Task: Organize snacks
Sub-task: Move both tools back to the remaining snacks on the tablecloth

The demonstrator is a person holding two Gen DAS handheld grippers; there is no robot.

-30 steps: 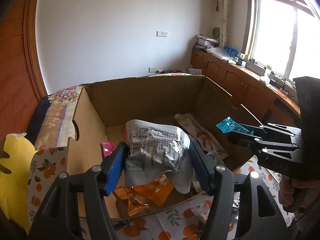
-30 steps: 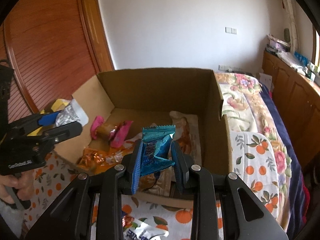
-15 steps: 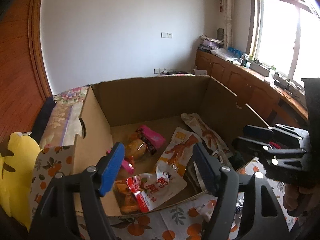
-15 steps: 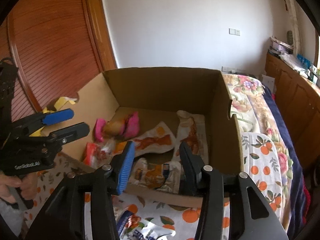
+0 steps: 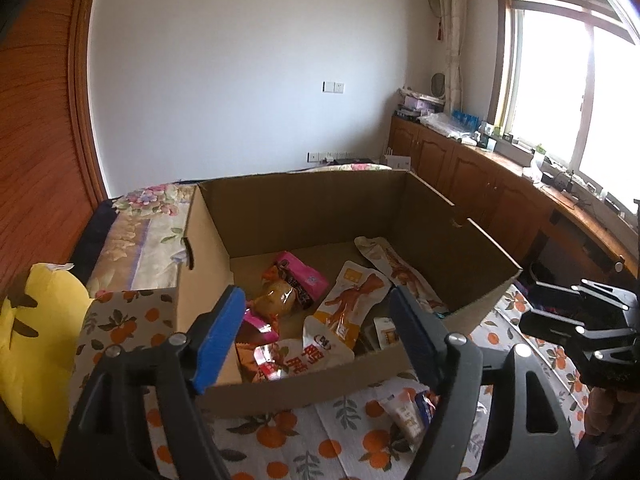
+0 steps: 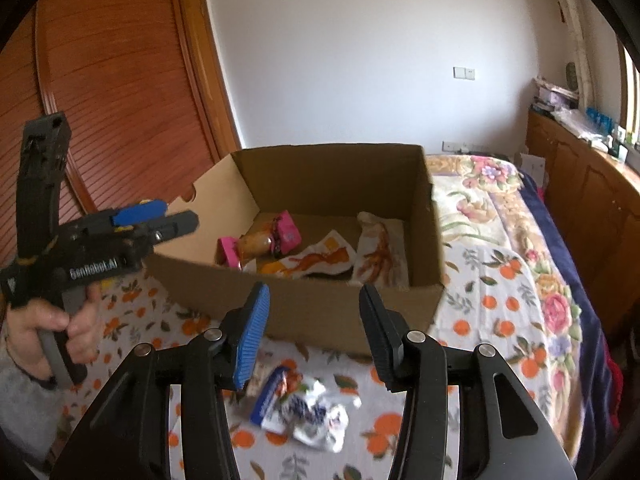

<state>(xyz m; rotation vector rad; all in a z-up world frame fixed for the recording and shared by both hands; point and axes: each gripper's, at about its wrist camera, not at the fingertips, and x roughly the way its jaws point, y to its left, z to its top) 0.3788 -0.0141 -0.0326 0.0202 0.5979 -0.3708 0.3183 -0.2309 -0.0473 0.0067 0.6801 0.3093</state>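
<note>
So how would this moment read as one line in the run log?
left gripper: open, empty | right gripper: open, empty | cardboard box: holds snack packets | loose packets: on bedspread before box, not yet collected

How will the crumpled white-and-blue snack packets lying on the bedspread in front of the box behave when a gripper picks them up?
The snack packets look like thin crinkled film, so they will probably flop and deform between the jaws. They seem light for their size. Glossy wrapping suggests some slip, and since several lie bunched on the orange-print bedspread, one pinch may lift more than one.
</note>
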